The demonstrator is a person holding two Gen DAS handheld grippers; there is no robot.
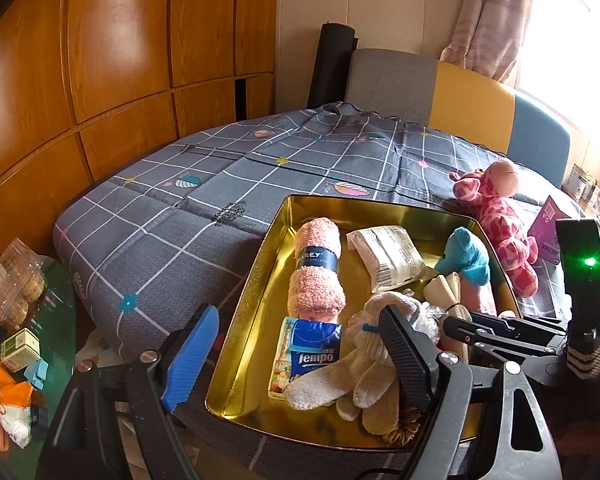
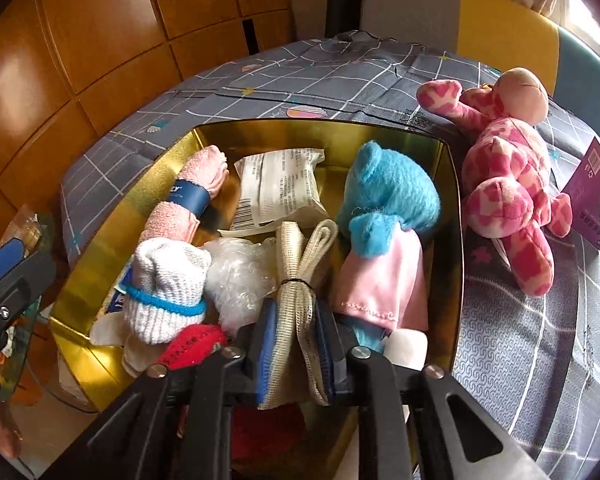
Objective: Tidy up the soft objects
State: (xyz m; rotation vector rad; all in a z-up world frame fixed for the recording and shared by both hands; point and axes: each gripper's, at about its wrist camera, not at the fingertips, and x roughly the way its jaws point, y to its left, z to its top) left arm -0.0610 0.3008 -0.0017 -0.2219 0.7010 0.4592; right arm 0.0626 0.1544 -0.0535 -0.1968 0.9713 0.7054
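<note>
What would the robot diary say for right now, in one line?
right gripper: shut on strap bundle over tin | left gripper: open, empty | giraffe: on bed, outside tin

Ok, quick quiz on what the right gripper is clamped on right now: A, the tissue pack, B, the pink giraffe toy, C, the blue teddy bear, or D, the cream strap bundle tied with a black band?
D: in the right wrist view the right gripper has its blue pads shut against the cream strap bundle, over the gold tin; the left gripper is open.
</note>
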